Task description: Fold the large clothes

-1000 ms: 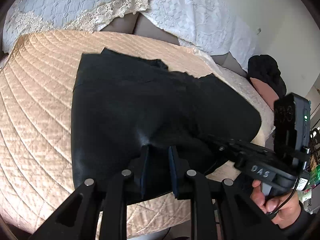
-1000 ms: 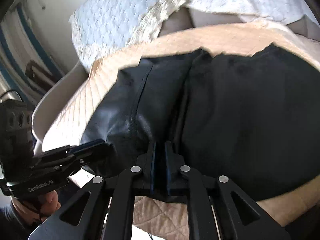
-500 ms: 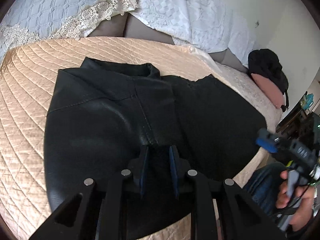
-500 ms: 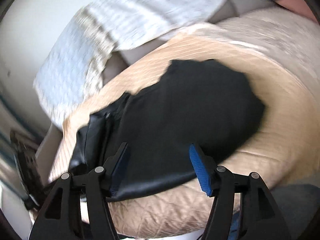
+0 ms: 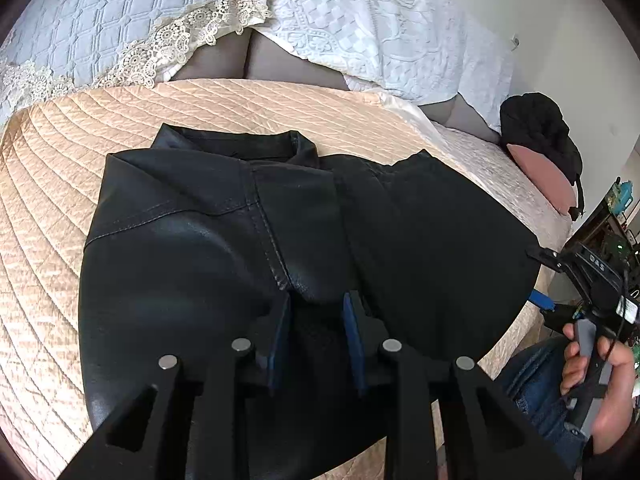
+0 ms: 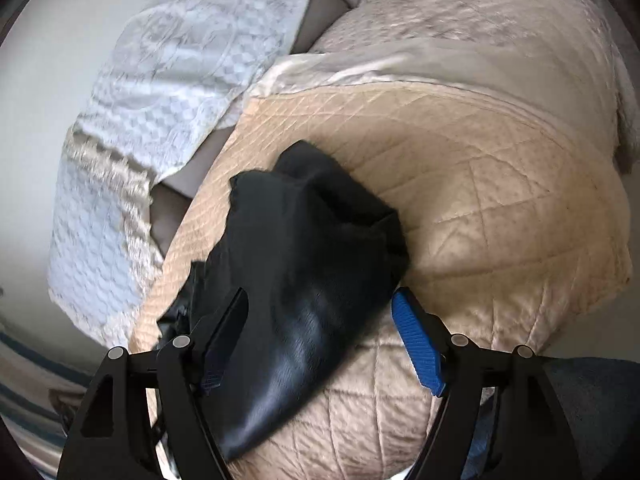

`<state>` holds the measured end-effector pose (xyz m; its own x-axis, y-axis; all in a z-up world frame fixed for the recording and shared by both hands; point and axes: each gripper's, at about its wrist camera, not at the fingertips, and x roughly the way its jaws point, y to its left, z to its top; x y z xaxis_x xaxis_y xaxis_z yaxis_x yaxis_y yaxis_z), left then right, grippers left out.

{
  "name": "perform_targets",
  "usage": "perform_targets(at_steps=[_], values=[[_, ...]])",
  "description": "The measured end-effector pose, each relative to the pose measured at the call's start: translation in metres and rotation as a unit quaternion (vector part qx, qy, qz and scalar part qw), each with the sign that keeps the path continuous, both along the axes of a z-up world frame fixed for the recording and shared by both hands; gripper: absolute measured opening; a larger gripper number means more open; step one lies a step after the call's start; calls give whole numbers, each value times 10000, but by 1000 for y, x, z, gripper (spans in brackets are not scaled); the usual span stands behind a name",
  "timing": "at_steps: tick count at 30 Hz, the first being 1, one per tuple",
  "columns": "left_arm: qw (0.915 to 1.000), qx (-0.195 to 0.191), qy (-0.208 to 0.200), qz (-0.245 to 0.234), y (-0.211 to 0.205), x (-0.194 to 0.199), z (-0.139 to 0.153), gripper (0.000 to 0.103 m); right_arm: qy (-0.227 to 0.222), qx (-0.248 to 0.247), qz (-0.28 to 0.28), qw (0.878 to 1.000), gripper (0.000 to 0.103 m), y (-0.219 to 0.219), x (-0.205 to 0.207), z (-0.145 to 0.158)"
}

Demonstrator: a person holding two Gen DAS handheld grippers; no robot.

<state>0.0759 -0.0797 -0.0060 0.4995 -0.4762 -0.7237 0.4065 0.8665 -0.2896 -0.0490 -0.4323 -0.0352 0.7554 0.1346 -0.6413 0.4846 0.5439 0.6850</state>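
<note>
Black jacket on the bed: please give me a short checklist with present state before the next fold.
1. Jacket lies fully on the quilt: cannot tell; its near edge is hidden behind the left gripper.
2. Left gripper has let go: not ok; its jaws are opening, but a fold of jacket is between the fingers.
3. Right gripper is free: ok; jaws opening wide, pads not pressing the jacket.
4. Right gripper is at the jacket's right edge: ok.
5. Collar lies flat: ok.
6. Quilt beside the jacket has room: ok.
</note>
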Motion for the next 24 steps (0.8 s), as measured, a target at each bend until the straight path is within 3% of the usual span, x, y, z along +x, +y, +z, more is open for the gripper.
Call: perform_targets(at_steps=[5,10,13,17,19,22,24], values=[[9999,54,27,90,-1,0,-2,28,-199,148,-208,9995,77,-15,12,-8],[9993,347,-60,145,-10,-3,-2,28,-509,-2,-44,9987,76,-9,12,2],[9989,414,-93,182,-12,-4,-3,28,-285,-1,39,9996,76,-12,23,-8],[9988,444,-103,172,-13,-4,-4,28,-304,-37,-44,9995,71,-18,34,-11],[9989,432,-90,173,-12,-3,-4,28,-251,-18,-35,9997,46,-21,37,-10],[9989,413,-73,190,-13,-3,-4,28,-254,190,61,9995,30,-25,38,-10],[9990,400,-66,188,-13,-3,-4,28,-379,85,221,9990,27,-22,37,2]])
